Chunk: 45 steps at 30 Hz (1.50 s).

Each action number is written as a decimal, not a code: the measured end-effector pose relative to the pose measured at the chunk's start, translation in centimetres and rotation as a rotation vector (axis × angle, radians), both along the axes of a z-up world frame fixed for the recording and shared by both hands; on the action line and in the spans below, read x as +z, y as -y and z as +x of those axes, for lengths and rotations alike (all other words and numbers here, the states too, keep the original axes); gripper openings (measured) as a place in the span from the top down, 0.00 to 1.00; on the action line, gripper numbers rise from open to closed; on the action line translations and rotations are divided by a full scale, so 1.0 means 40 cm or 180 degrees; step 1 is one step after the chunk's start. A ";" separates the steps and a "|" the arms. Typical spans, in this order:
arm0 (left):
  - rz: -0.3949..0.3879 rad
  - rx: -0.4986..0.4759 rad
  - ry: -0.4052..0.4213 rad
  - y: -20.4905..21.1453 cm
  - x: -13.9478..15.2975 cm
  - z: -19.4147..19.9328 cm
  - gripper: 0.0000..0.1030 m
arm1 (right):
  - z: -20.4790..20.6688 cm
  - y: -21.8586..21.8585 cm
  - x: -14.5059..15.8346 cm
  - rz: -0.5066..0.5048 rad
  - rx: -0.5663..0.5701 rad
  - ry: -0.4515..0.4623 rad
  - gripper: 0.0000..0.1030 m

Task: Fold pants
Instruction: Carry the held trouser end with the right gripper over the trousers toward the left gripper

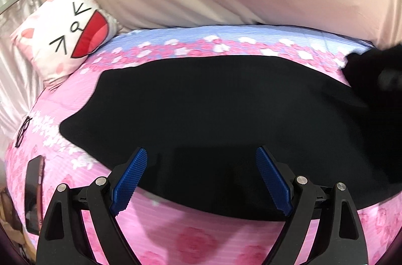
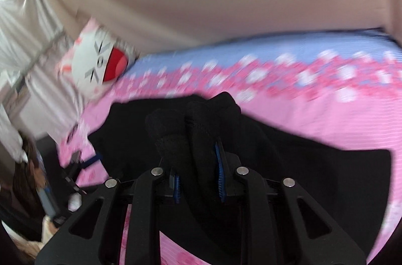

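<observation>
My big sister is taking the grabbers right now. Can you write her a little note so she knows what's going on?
Left tool: open, empty, hovering over the near edge of the black soft-fabric pants.
Right tool: clamped on a bunched end of the black pants, lifted off the bed.
The rest of the pants lies spread flat on the pink flowered bedsheet; the white cat-face pillow sits at the far corner.
Done: one end picked up. Left: carry that end over the flat part, lay it down, smooth, finish folding.
</observation>
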<state>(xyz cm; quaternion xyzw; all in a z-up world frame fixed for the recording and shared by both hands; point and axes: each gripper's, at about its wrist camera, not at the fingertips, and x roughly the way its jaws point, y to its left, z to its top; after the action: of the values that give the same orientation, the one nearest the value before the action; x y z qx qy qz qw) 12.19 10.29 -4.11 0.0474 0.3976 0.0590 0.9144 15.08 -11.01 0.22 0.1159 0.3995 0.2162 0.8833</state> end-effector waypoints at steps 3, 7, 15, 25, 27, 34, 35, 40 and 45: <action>-0.0019 0.0060 -0.0001 -0.035 -0.001 0.002 0.16 | 0.019 -0.088 -0.075 -0.0096 0.0202 -0.0180 0.80; -0.0053 0.0110 -0.0021 -0.070 -0.007 0.008 0.16 | 0.019 -0.153 -0.148 -0.0357 0.0306 -0.0250 0.78; -0.0136 0.0090 -0.0012 -0.085 -0.009 0.012 0.16 | -0.083 -0.093 -0.062 -0.0299 0.0359 0.0022 0.18; -0.0180 0.0107 -0.0048 -0.100 -0.015 0.007 0.16 | -0.089 -0.238 -0.088 -0.0918 0.0773 0.0241 0.27; -0.0180 0.0128 -0.0037 -0.112 -0.014 -0.002 0.16 | -0.083 -0.275 -0.112 -0.1099 0.0864 0.0227 0.34; -0.0209 0.0200 -0.0038 -0.146 -0.011 -0.002 0.16 | -0.033 -0.250 -0.121 -0.1029 0.0626 0.0132 0.83; -0.0210 0.0203 -0.0028 -0.148 -0.008 -0.001 0.16 | -0.023 -0.238 -0.106 -0.0880 0.0541 0.0106 0.84; -0.0240 0.0201 0.0058 -0.154 0.014 0.002 0.16 | 0.005 -0.268 -0.074 -0.0643 0.0547 0.0107 0.83; -0.0188 0.0191 0.0067 -0.157 0.024 0.002 0.16 | -0.010 -0.279 -0.104 -0.0393 0.0658 0.0029 0.46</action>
<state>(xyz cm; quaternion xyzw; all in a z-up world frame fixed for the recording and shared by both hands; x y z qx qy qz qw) 12.29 16.58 -3.14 0.0079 0.3909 0.0752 0.9173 14.68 0.15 -3.94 0.0185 0.4178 0.2817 0.8636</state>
